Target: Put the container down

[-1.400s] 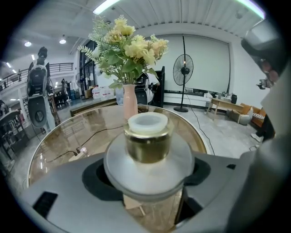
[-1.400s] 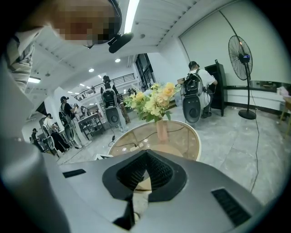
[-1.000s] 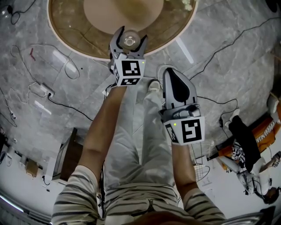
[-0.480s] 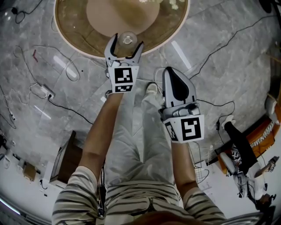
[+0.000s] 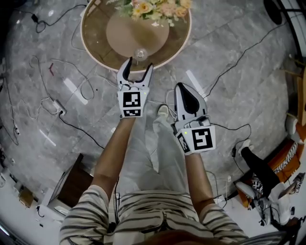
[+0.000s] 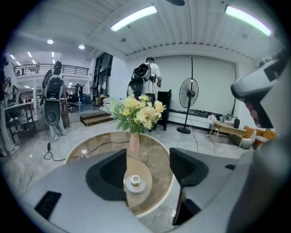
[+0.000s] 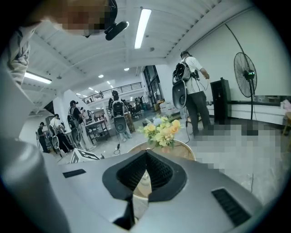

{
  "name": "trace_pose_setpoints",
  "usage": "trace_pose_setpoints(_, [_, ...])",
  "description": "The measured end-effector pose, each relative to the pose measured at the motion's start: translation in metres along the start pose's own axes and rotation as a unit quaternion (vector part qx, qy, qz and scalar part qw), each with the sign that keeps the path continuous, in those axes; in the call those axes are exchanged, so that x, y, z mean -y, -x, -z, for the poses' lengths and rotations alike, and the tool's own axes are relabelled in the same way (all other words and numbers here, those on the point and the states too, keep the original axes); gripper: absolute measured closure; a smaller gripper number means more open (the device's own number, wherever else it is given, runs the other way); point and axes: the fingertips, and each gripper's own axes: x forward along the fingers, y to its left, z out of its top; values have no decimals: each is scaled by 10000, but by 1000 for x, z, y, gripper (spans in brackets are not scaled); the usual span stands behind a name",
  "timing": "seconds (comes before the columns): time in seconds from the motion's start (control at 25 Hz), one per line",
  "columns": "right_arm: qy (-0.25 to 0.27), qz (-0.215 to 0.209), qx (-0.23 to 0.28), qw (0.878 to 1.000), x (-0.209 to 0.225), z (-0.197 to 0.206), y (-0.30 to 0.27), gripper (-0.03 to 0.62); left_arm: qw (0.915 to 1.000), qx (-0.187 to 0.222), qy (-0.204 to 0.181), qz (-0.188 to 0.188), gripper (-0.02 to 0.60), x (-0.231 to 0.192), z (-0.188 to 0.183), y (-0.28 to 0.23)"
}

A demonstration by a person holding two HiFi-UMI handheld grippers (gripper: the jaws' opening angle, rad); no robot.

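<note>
- The little glass container stands on the round counter near the front rim, clear of both claws. Set down, I'd say.
- The left claw hangs open above it, jaws just narrowing on nothing. The right claw is closed and empty.
- It looks light, stiff, slick and breakable, so grip its sides gently.
- The left gripper view shows the pink vase; from overhead the flowers cover it.

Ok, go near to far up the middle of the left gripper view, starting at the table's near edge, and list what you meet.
Near rim of the round glass-topped table → small clear glass container → slim pink vase holding yellow and white flowers → person in a white shirt with a black backpack.
</note>
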Motion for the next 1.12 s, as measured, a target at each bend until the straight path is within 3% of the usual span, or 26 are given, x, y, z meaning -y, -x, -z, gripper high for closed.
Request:
trace_pose_setpoints(0.32, [212,-257,242,9992,-24,-57,58,586,9995,202,-58,-238,401,20,-76,80])
trace_pose_setpoints(0.72, [452,-568,395,9966,-47,-108,122,586,9968,565,361,-432,575,57,-155,168])
trace_pose_setpoints(1.12, [645,-729,803,9920,-79,-165,164,586,9913,1068,503,-583,583,78,-223,246])
